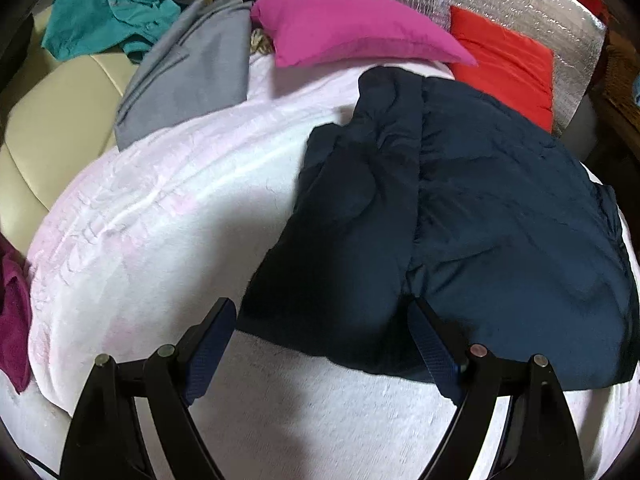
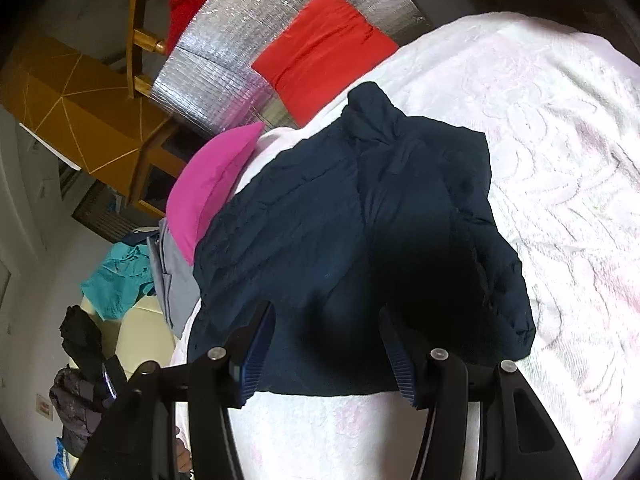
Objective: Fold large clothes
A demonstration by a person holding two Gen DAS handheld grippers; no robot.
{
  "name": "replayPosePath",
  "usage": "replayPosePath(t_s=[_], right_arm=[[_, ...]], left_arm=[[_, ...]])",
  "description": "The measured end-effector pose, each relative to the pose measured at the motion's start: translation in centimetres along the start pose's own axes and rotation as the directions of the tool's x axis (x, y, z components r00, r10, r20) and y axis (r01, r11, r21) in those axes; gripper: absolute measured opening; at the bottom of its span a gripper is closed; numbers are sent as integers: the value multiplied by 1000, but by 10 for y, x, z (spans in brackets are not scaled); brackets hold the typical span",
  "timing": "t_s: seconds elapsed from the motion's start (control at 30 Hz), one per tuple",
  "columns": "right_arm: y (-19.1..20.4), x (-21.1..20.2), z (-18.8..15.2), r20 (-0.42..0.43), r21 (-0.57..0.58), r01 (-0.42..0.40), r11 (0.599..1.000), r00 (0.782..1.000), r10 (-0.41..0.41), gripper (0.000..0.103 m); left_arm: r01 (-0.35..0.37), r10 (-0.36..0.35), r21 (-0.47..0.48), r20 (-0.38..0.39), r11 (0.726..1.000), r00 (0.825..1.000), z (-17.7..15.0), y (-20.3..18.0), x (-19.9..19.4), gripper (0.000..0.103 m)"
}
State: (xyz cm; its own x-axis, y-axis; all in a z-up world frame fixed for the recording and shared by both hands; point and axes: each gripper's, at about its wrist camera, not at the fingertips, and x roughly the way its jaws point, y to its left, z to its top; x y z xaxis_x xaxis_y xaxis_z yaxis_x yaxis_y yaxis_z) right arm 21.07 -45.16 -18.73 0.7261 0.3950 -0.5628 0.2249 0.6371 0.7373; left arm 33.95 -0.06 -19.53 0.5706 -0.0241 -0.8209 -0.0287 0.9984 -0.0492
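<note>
Pale pink plush bedding (image 1: 168, 216) covers the bed where the navy puffer jacket (image 1: 472, 208) lies partly folded, a magenta pillow (image 1: 352, 24) and a red cushion (image 1: 508, 64) beyond its collar end. I hold my left gripper (image 1: 320, 332) spread wide above the jacket's near hem, gripping nothing. My right gripper (image 2: 326, 340) hovers equally agape over the same dark fabric, a grey garment (image 1: 188, 68) and a teal garment (image 1: 108, 16) off to the side.

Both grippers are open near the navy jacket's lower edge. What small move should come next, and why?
Probably lower both and pinch the hem: the left gripper and right gripper hover open over the navy jacket, which lies partly folded on the white blanket.
</note>
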Motion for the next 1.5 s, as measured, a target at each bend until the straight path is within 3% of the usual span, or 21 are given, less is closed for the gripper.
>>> replayPosePath(t_s=[0.2, 0.43, 0.57, 0.7, 0.73, 0.87, 1.03, 1.2, 1.5], right_arm=[[-14, 28, 6, -90, 24, 39, 999, 995, -37, 58], [-21, 35, 9, -136, 23, 18, 1000, 991, -15, 58], [-25, 15, 14, -102, 77, -35, 996, 994, 43, 63], [-35, -16, 24, 16, 107, -88, 990, 996, 86, 76], [-39, -21, 27, 35, 119, -90, 989, 996, 87, 80], [-64, -28, 36, 50, 212, -97, 973, 995, 88, 81], [-80, -20, 44, 34, 256, -54, 965, 998, 46, 82], [-87, -2, 52, -4, 240, -15, 971, 1000, 17, 82], [-86, 32, 54, -105, 180, -12, 984, 994, 32, 82]], left_arm=[[-44, 46, 55, -48, 998, 998, -1, -10, 22, 95], [20, -18, 20, -78, 1000, 997, 3, 0, 26, 96], [3, -5, 56, 29, 998, 1000, 7, 0, 1, 96], [87, -85, -12, 101, 996, 991, 14, 16, -14, 96], [117, -112, -42, 102, 992, 988, 16, 21, -13, 96], [256, -247, -206, 68, 945, 967, 21, 47, 4, 96], [322, -318, -348, 68, 881, 946, 25, 66, 22, 96], [353, -366, -390, 46, 850, 930, 25, 68, 35, 96], [403, -437, -393, 3, 827, 900, 30, 51, 56, 96]])
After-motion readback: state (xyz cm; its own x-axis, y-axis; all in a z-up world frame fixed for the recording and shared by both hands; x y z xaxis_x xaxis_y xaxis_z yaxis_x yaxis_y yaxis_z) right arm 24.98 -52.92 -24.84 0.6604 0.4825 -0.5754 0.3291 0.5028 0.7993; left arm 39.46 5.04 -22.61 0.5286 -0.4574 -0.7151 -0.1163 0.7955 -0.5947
